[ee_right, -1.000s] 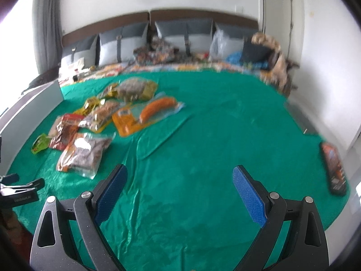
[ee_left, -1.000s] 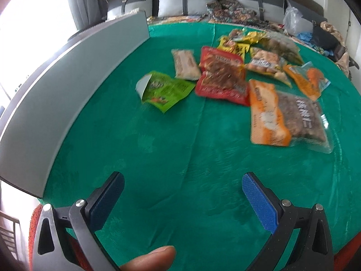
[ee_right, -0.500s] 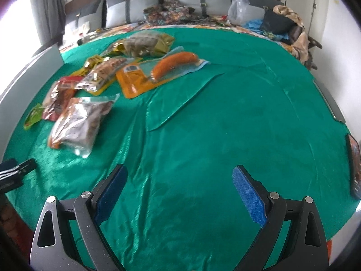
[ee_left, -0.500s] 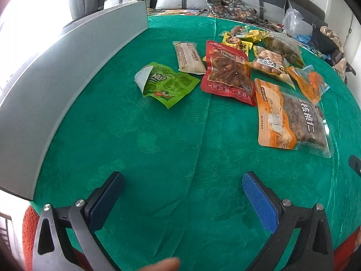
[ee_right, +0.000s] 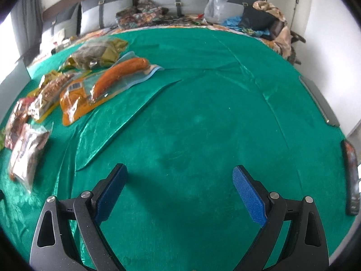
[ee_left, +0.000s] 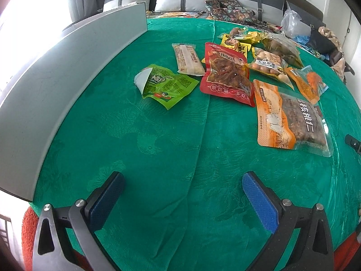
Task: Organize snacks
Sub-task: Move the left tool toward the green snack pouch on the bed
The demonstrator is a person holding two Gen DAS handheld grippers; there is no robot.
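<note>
Both the left gripper (ee_left: 182, 194) and the right gripper (ee_right: 179, 188) hover wide open and empty above the green patterned tablecloth (ee_left: 171, 140), the crinkly foil snack packets (ee_left: 227, 76) scattered far-side, best approached low and pinched by an edge.

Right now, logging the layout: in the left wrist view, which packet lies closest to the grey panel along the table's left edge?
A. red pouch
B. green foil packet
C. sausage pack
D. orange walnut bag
B: the green foil packet lies left of the other snacks, nearest the grey panel.
</note>
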